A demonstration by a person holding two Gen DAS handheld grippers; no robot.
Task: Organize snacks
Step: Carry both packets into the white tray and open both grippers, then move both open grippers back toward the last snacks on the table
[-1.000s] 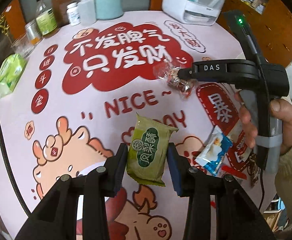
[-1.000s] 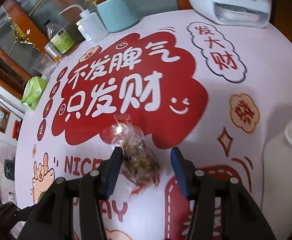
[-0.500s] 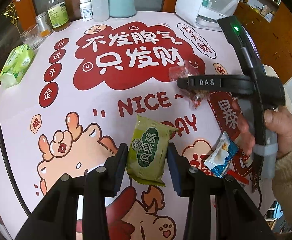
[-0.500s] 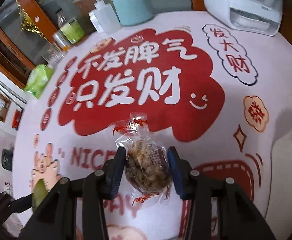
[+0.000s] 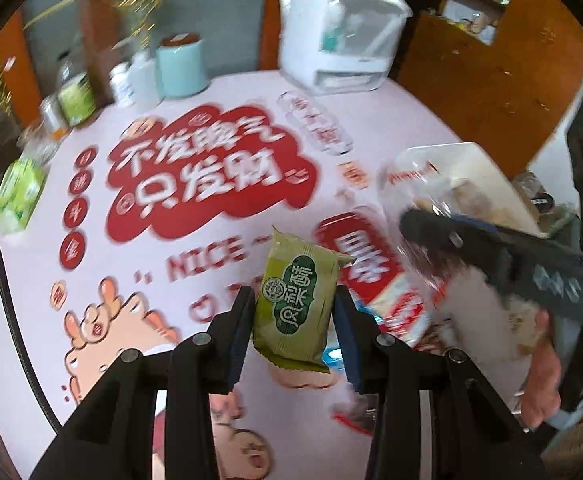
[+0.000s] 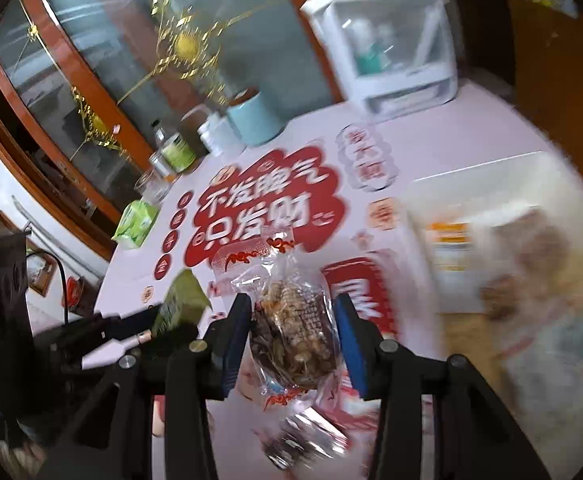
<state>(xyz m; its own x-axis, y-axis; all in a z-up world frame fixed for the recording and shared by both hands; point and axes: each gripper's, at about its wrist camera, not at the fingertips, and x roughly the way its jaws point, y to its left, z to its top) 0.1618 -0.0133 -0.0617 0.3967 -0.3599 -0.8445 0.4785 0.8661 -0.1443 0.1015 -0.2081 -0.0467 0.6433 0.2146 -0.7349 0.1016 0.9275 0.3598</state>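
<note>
Green pastry packet (image 5: 297, 300) and clear nut snack bag (image 6: 291, 328), both lifted above the pink surface (image 5: 139, 364).
The left gripper (image 5: 294, 334) fingers are clamped on the packet, the right gripper (image 6: 293, 346) fingers on the bag. Both wrappers look slippery and may slide out. The white bin (image 6: 475, 188) rim is close; the grippers could bump there.

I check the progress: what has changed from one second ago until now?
The right gripper closed on the clear snack bag and lifted it off the table toward the white bin. The left gripper, still clamped on the green snack pack, rose too. The things at the table's far edge stayed.
</note>
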